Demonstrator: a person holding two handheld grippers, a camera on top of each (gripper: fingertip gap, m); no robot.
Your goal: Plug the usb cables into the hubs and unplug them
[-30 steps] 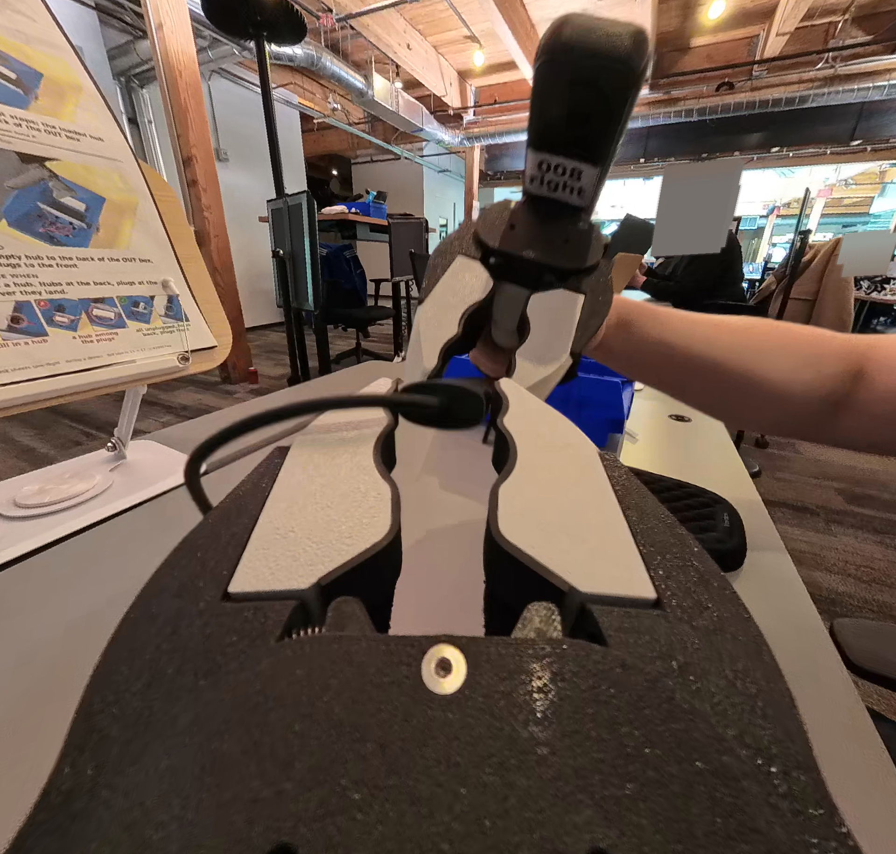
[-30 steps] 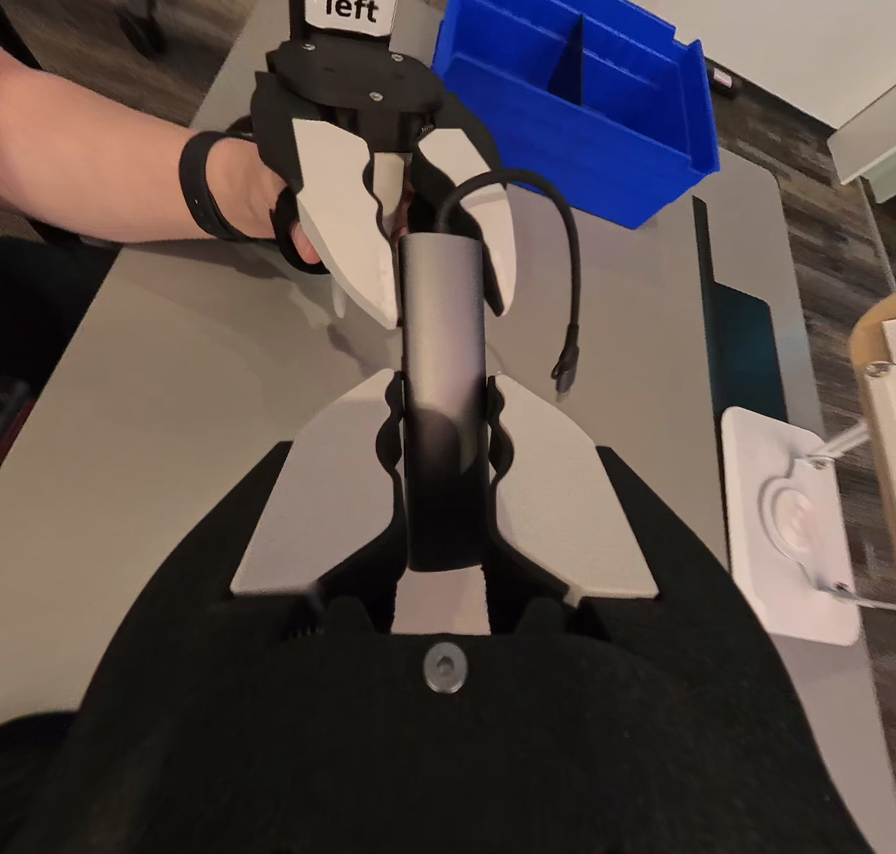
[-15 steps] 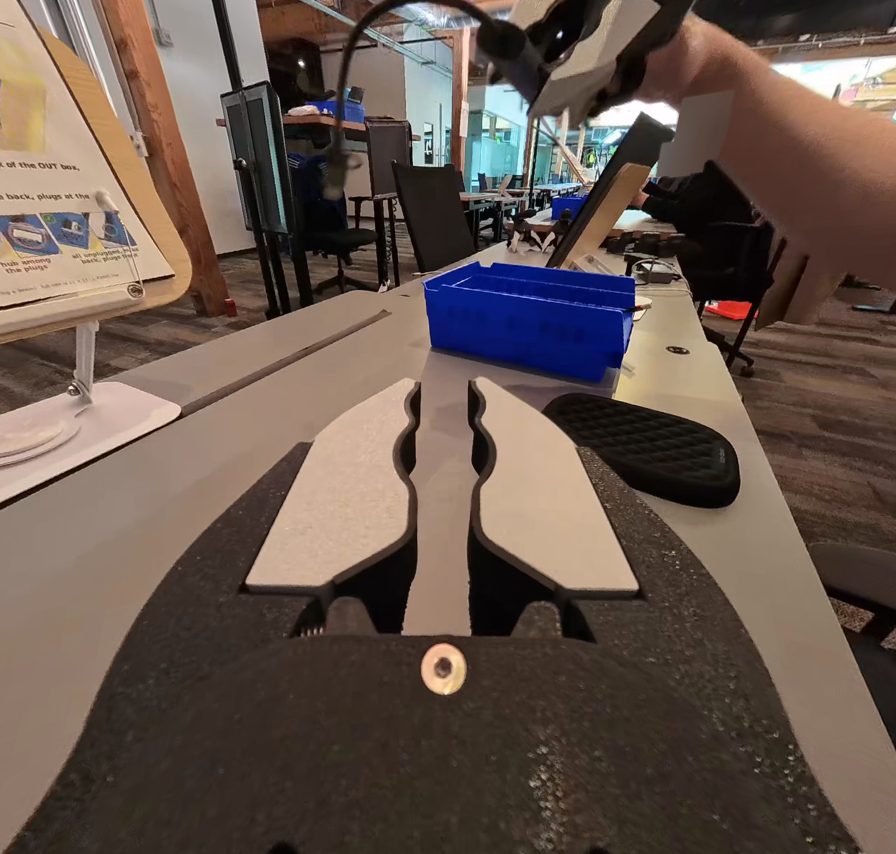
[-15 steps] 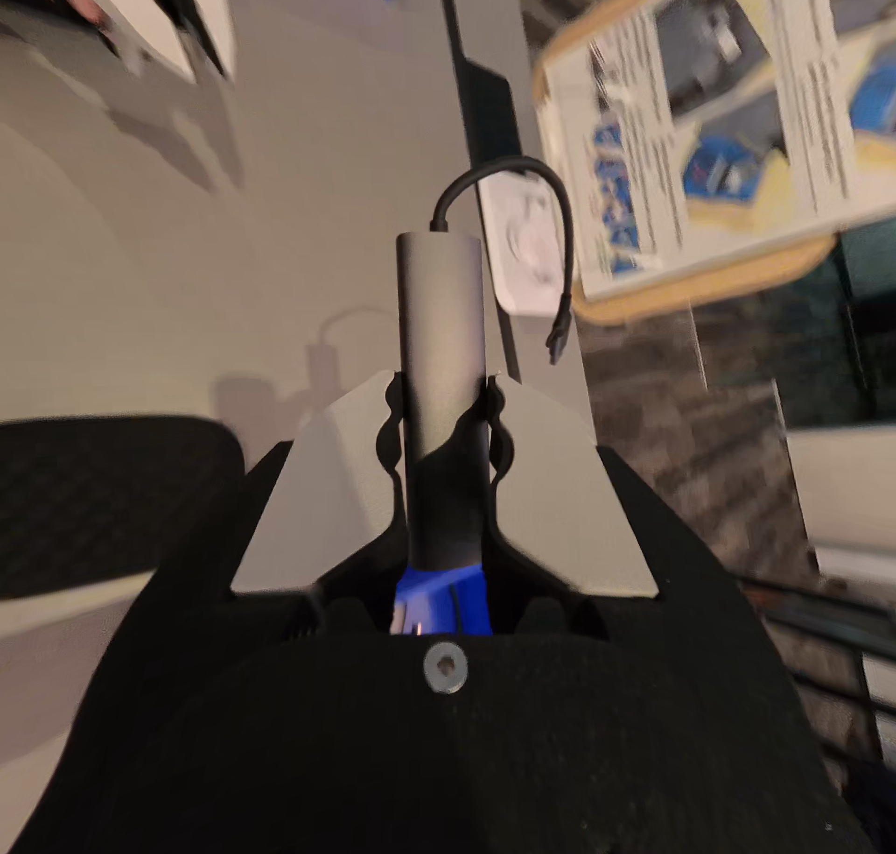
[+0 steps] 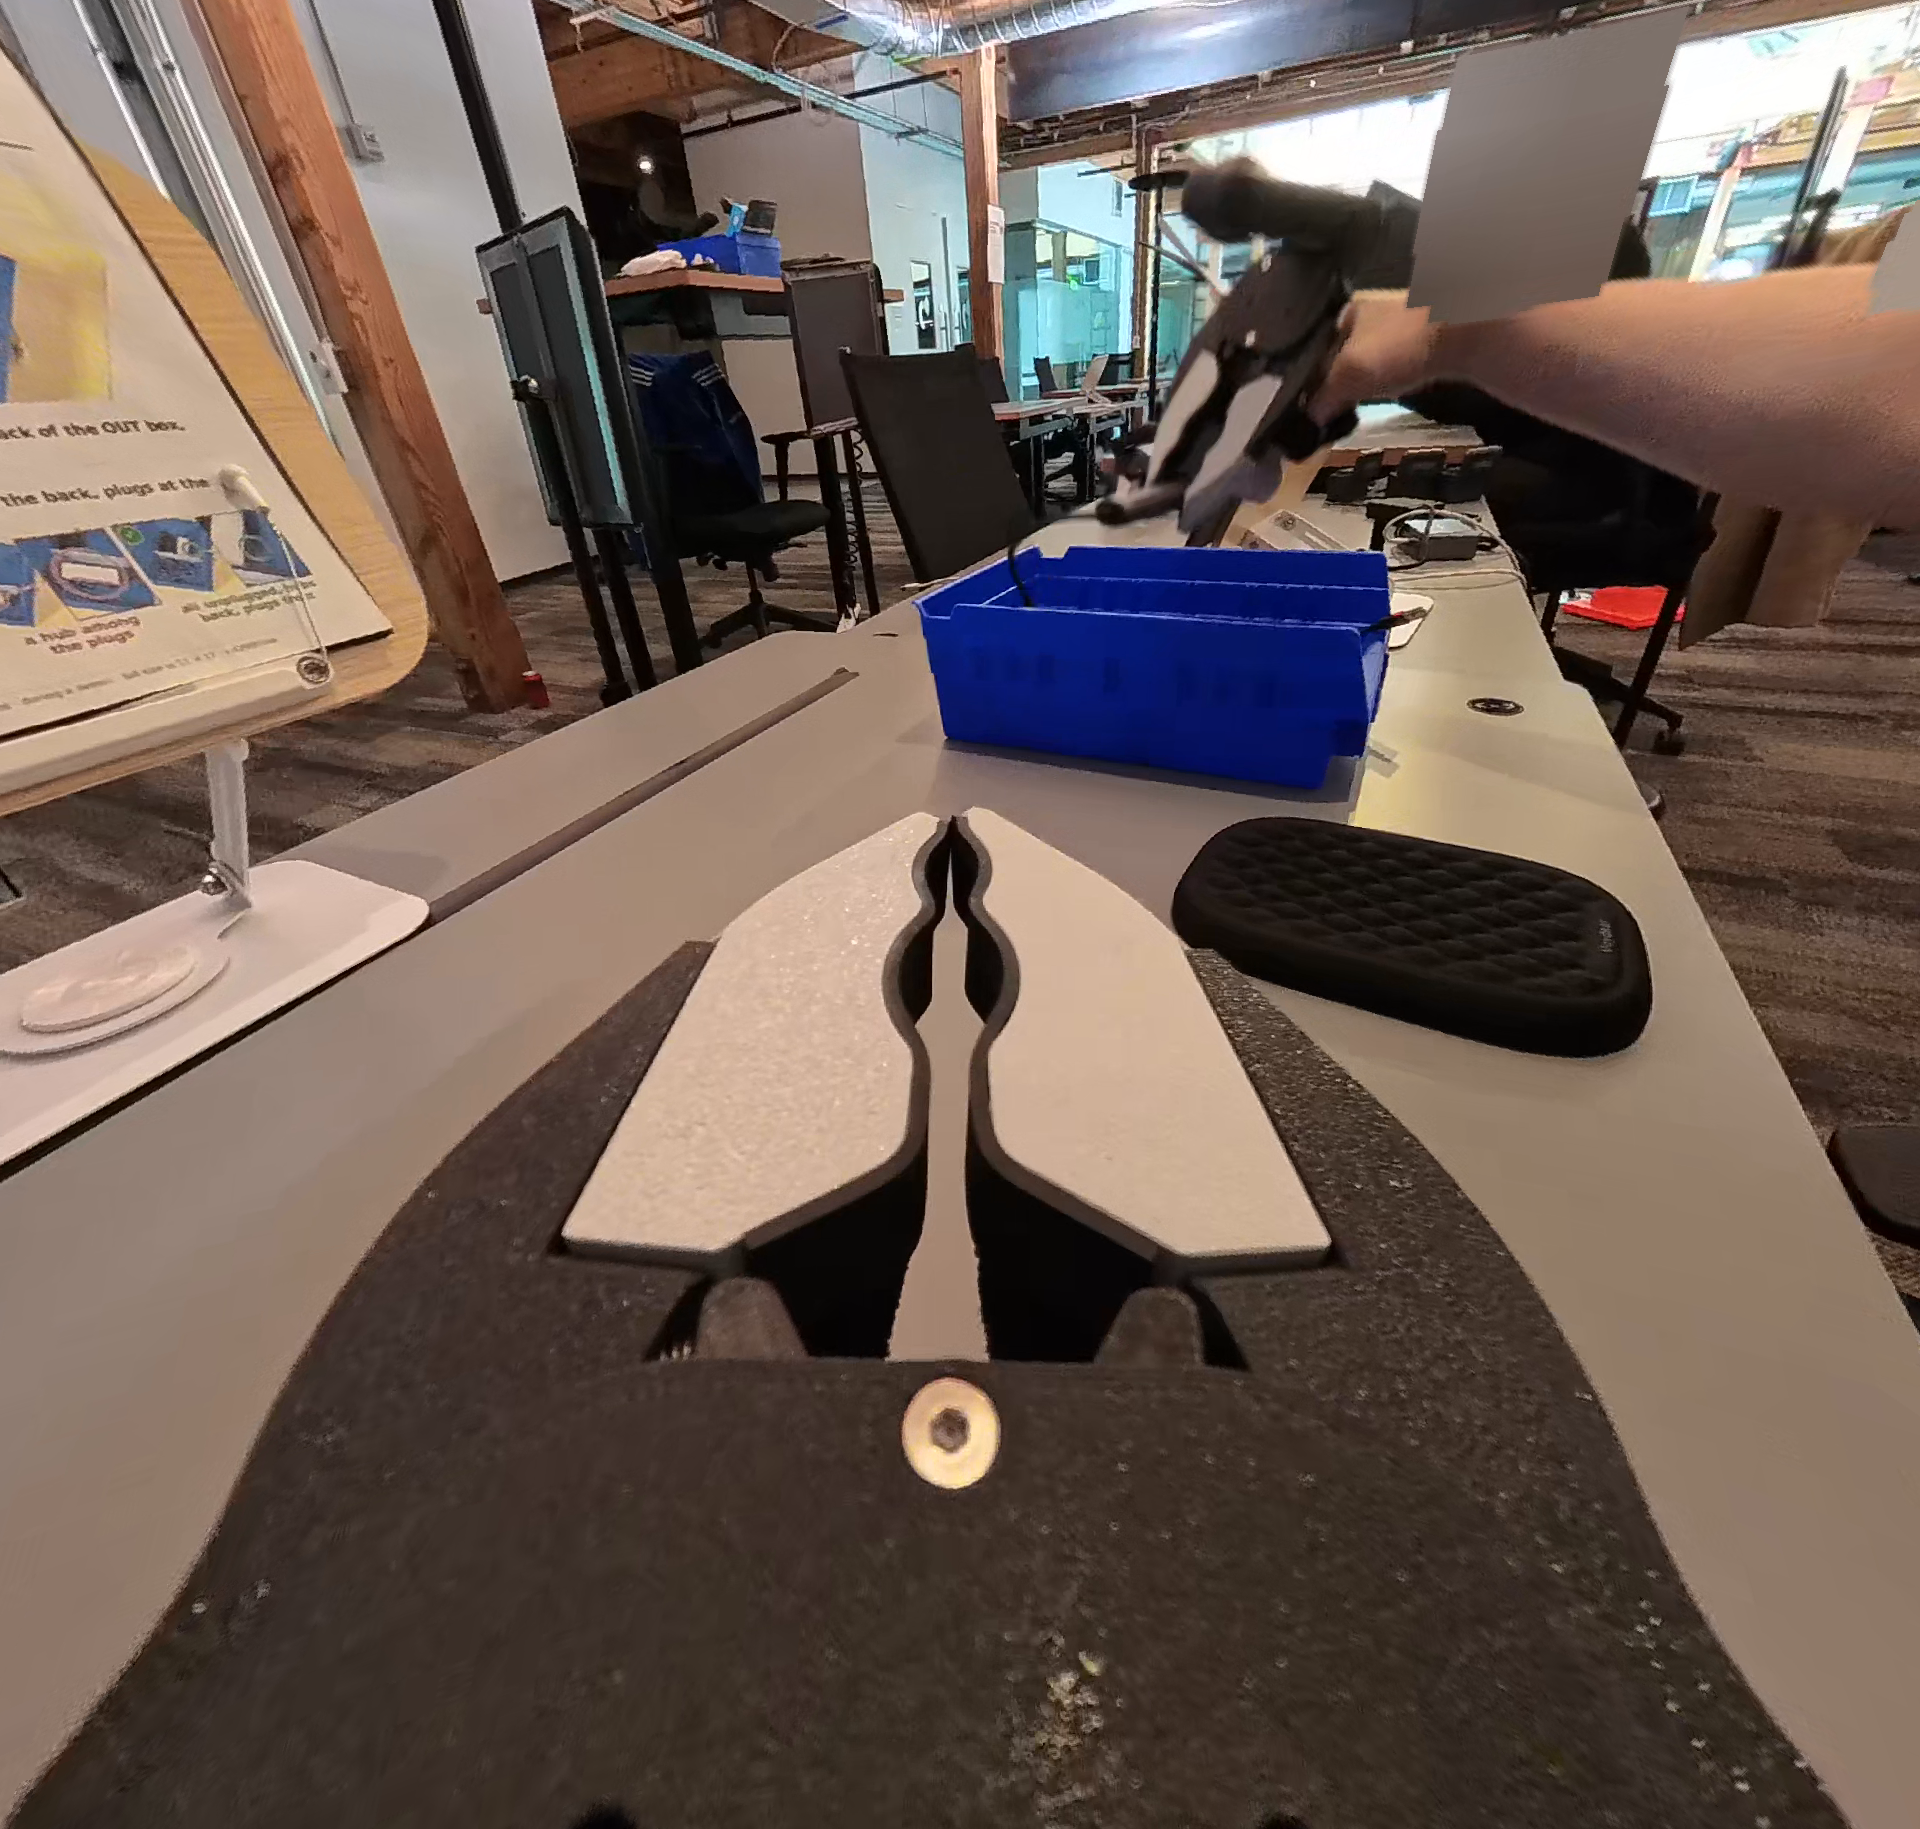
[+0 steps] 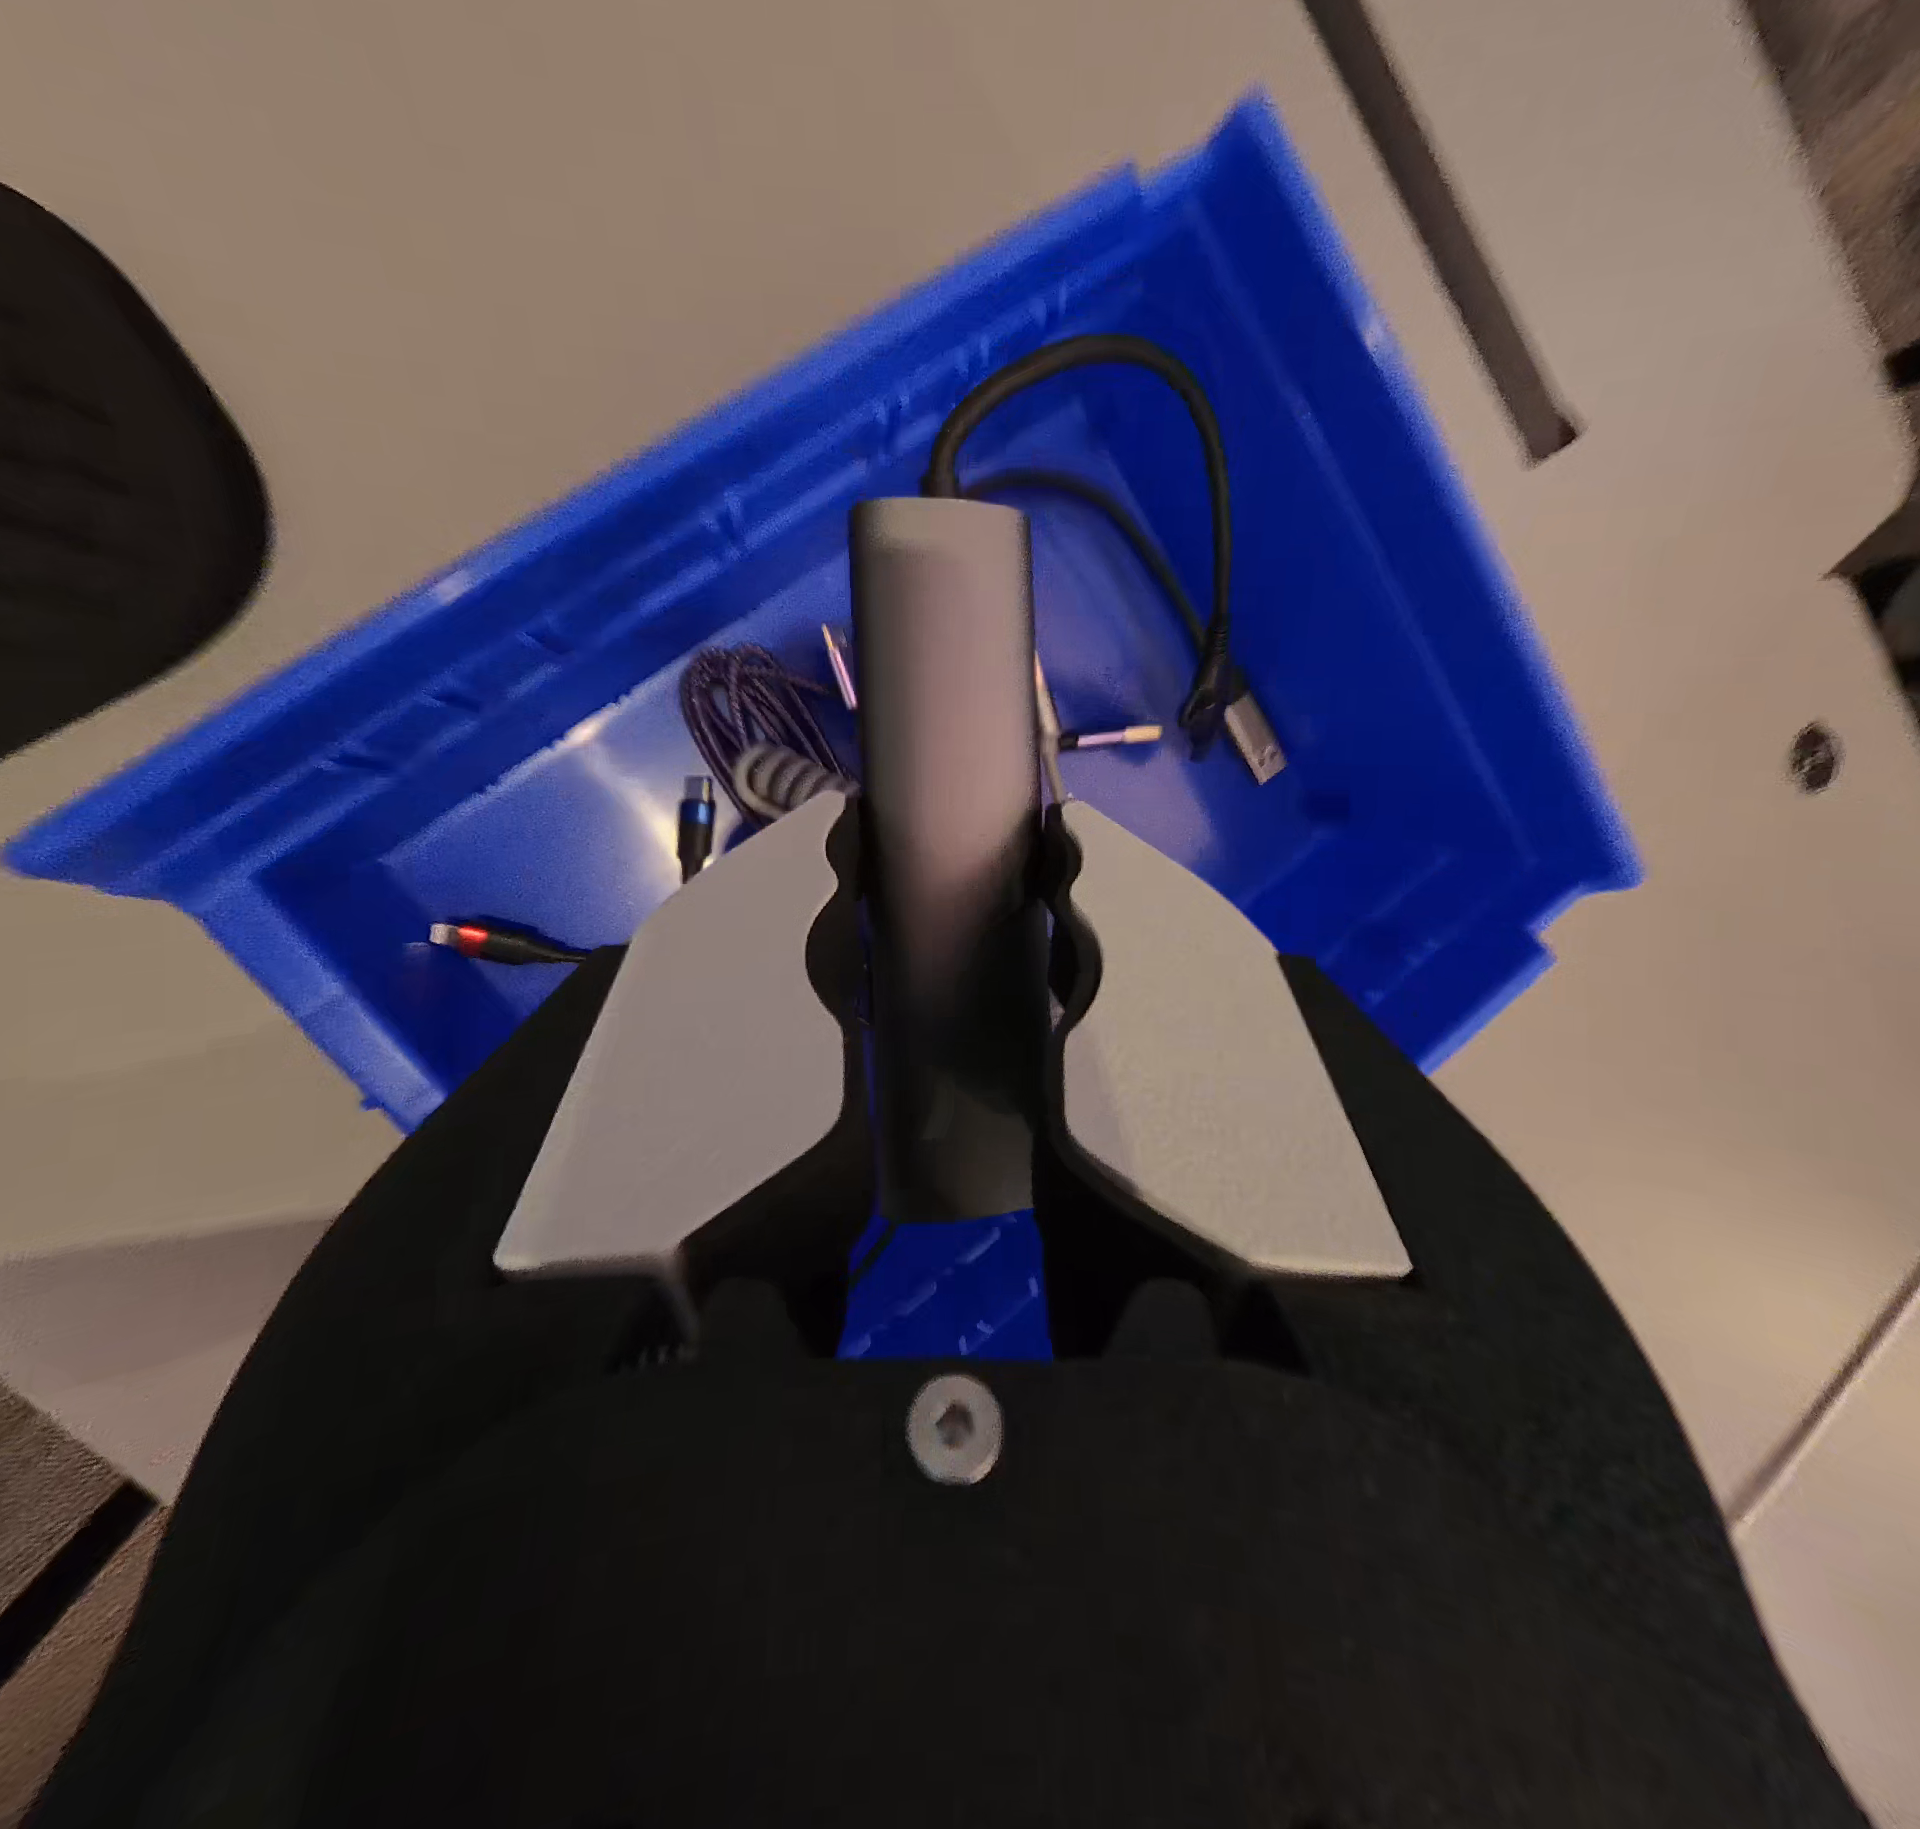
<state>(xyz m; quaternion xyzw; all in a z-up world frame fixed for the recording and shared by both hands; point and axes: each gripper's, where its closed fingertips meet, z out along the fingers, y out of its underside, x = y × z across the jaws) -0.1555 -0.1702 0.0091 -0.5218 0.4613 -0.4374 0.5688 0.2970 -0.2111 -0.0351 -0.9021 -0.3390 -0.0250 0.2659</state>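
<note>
My right gripper (image 6: pixel 948 823) is shut on a grey USB hub (image 6: pixel 943 740) and holds it above the blue bin (image 6: pixel 1455 657), pointing down into it. The hub's short black cable (image 6: pixel 1205 491) loops out from its far end and hangs into the bin. Several loose USB cables (image 6: pixel 727 699) lie on the bin floor. In the left wrist view my left gripper (image 5: pixel 954 829) is shut and empty, low over the grey table (image 5: pixel 727 792). The right gripper (image 5: pixel 1226 429) shows there, blurred, above the blue bin (image 5: pixel 1153 683).
A black padded wrist rest (image 5: pixel 1413 932) lies right of the left gripper. An instruction board on a white stand (image 5: pixel 156 553) stands at the left. A dark slot (image 5: pixel 644 792) runs along the table. Office chairs and desks lie beyond. One gripper's finger ends stand about 45 centimeters off the other's.
The right gripper has carried the hub away from the left gripper, up and over to the blue bin. The left gripper let go of the hub, dropped toward the table and closed.
</note>
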